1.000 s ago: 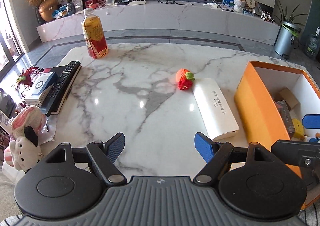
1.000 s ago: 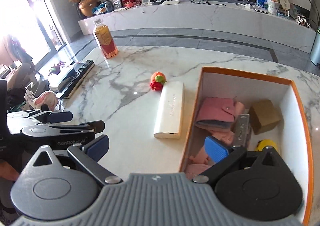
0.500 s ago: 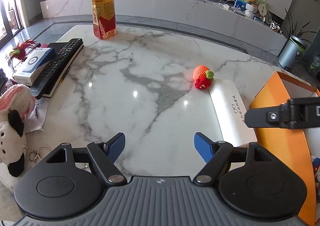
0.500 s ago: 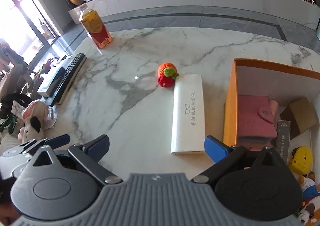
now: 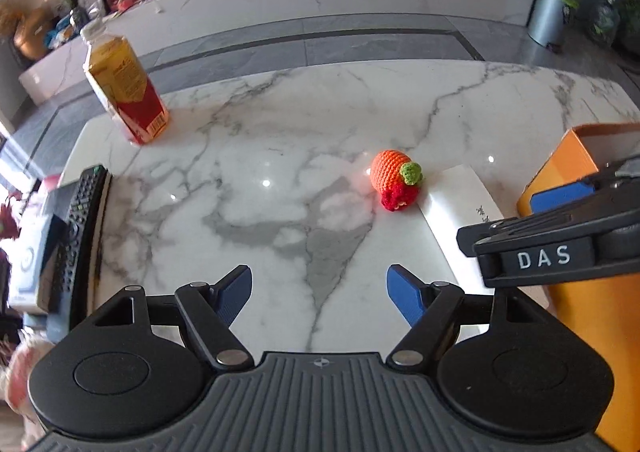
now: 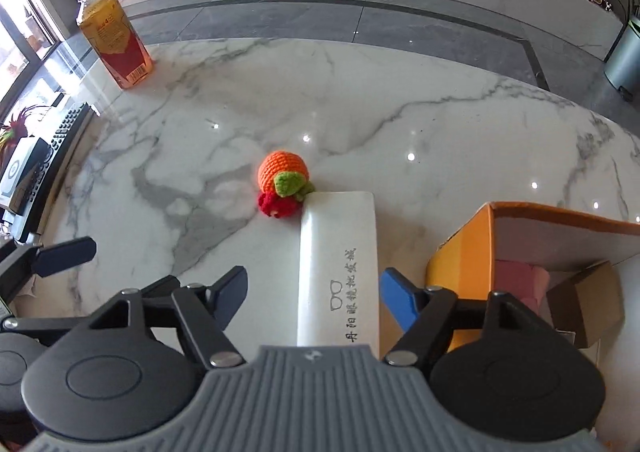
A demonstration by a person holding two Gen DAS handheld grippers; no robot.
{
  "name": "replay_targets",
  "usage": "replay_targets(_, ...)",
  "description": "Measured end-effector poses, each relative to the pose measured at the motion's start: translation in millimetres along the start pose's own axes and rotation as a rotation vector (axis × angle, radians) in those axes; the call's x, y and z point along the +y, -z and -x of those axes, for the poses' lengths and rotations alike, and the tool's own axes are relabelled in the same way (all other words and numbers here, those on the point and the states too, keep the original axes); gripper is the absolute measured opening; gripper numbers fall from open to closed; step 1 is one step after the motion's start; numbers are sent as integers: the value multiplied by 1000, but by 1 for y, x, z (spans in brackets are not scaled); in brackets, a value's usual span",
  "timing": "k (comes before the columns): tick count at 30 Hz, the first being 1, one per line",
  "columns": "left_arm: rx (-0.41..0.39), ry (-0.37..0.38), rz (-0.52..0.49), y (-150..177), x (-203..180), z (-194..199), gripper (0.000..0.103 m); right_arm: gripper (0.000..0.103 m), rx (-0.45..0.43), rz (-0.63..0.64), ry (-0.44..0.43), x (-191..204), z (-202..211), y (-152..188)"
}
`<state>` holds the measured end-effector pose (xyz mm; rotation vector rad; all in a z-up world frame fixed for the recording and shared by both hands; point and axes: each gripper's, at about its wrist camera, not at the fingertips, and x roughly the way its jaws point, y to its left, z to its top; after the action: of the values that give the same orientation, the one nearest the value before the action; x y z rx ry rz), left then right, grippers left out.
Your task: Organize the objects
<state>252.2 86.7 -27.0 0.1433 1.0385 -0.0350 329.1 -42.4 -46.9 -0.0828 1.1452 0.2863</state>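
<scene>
- The right hand-held gripper (image 6: 312,288) straddles the long white rectangular case (image 6: 338,264) on the marble tabletop (image 6: 420,124); its jaws have just been closing and stand apart, the pads not yet touching the case.
- Next, likely: clamp, then lift into the orange cardboard box (image 6: 460,252).
- The left hand-held gripper (image 5: 319,292) is apart, empty.
- Earlier, the right gripper hung over the box.

**Open marble at centre, clutter at the edges**

A wide stretch of bare marble table (image 6: 400,100) fills the centre and top of the right wrist frame. At upper left stands a bottle (image 6: 116,48); a remote (image 6: 60,136) lines the left edge. At centre a crocheted toy (image 6: 282,182) touches the white case (image 6: 340,260), with only a narrow gap between the case and the orange box (image 6: 460,252) at lower right.
</scene>
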Motion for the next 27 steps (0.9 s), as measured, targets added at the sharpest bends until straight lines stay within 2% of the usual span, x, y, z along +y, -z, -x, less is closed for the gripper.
replay_targets(2,2,-16,9,-5,11,1,88,73,4,66,60,3,-2,0)
replay_targets(4,-5,-5,71,-17,23,0,88,72,15,126,103,5,-7,1)
replay_targets(7,3,77,202,-43,36,-11,88,72,58,190,103,13,-14,0)
replay_targets(9,25,135,242,-58,33,-25,88,75,79,231,139,21,-22,0)
replay_targets(11,47,162,260,-70,24,-44,88,76,80,262,169,26,-27,0)
replay_targets(13,87,179,277,-78,14,-65,85,76,82,251,157,26,-27,-2)
replay_targets(15,131,196,294,-82,7,-83,81,73,98,235,103,25,-23,-1)
replay_targets(20,169,196,302,-84,-5,-109,82,72,88,279,104,24,-19,9)
replay_targets(21,180,207,319,-84,-5,-113,80,72,91,284,101,25,-18,10)
replay_targets(25,221,215,339,-82,-9,-130,57,72,113,261,69,22,-19,10)
replay_targets(27,181,179,322,-82,-11,-129,56,72,116,263,60,21,-21,11)
